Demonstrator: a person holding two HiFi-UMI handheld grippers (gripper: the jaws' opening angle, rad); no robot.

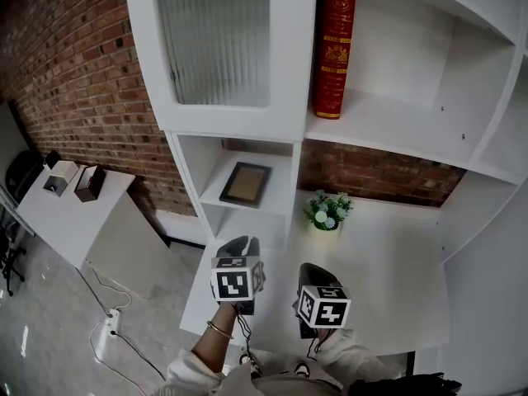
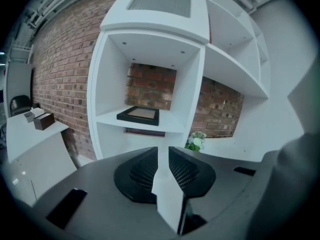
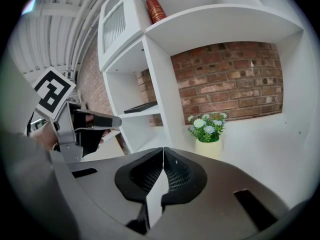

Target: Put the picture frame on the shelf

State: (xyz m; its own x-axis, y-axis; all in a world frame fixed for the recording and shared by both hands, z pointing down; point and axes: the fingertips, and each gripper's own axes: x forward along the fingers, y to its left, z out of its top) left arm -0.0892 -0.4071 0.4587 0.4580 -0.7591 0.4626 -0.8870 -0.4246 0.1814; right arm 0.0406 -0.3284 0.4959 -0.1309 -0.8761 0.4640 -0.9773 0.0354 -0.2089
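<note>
The black picture frame [image 1: 245, 183] lies flat on the low shelf of the white shelving unit [image 1: 285, 97]; it also shows in the left gripper view [image 2: 138, 115] and the right gripper view [image 3: 140, 107]. My left gripper [image 1: 241, 246] hangs well in front of and below that shelf, apart from the frame. Its jaws [image 2: 163, 155] keep a narrow gap with nothing in it. My right gripper [image 1: 313, 272] is beside it over the white desk top [image 1: 388, 262]. Its tips [image 3: 163, 152] meet, empty. The left gripper [image 3: 115, 122] shows at the right gripper view's left.
A small pot of flowers [image 1: 327, 211] stands on the desk top just right of the frame's shelf. A red book [image 1: 333, 48] stands upright on the shelf above. A low white side table [image 1: 58, 217] with boxes is at far left; a power strip [image 1: 107, 324] lies on the floor.
</note>
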